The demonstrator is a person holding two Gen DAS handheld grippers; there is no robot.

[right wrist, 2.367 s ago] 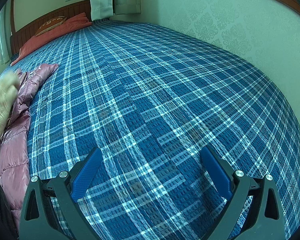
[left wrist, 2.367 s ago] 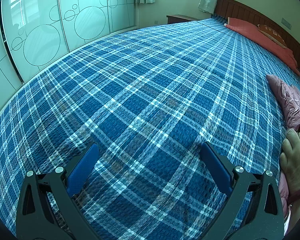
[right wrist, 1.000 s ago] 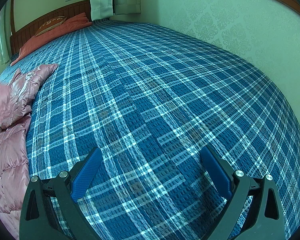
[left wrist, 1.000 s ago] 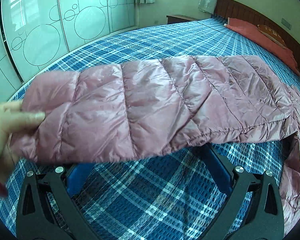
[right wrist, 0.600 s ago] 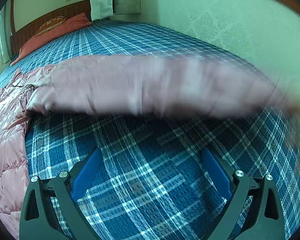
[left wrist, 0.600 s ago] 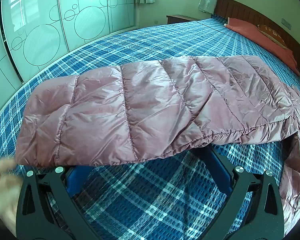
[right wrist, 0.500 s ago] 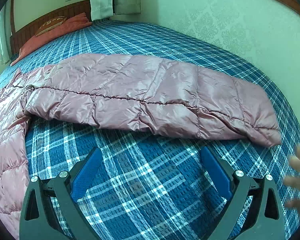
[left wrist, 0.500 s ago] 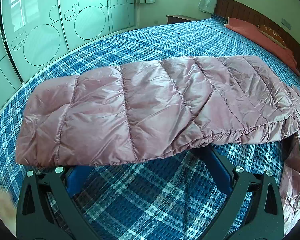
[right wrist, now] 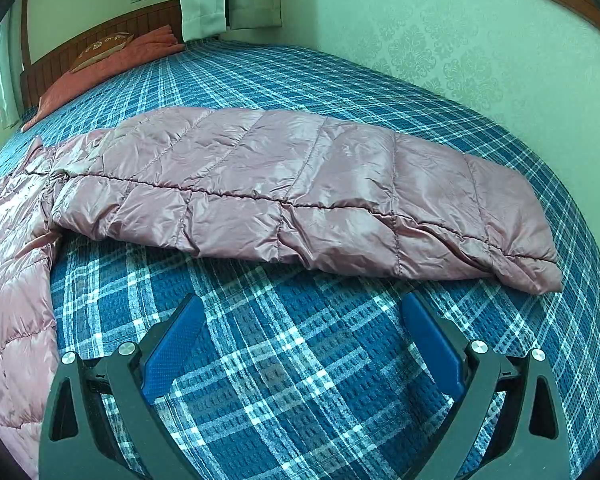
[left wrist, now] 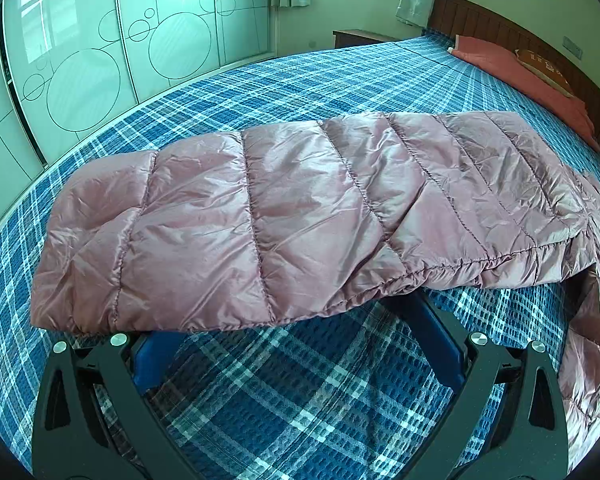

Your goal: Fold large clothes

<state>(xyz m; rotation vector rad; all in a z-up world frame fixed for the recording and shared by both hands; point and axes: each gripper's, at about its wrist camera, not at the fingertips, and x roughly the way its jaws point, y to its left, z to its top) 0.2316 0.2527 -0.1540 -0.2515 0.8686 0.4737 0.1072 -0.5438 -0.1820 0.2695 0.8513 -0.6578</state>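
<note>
A pink quilted down jacket lies on the blue plaid bed. In the left wrist view one sleeve (left wrist: 284,216) stretches flat across the bedspread, its cuff at the left. It covers the tips of my left gripper (left wrist: 296,320), which rests open on the bed with nothing between its blue pads. In the right wrist view the other sleeve (right wrist: 300,196) lies spread to the right, with the jacket body (right wrist: 8,280) at the left edge. My right gripper (right wrist: 300,312) rests open just short of that sleeve, holding nothing.
The bedspread (left wrist: 300,400) covers a wide bed. A red pillow (left wrist: 516,68) and wooden headboard (left wrist: 500,28) are at the far end. Sliding wardrobe doors (left wrist: 100,60) line the left side; a patterned wall (right wrist: 460,52) runs close along the right side.
A person's hands spread both sleeves out flat across the bed, one over each side, then drew back out of view. Neither gripper has moved.
</note>
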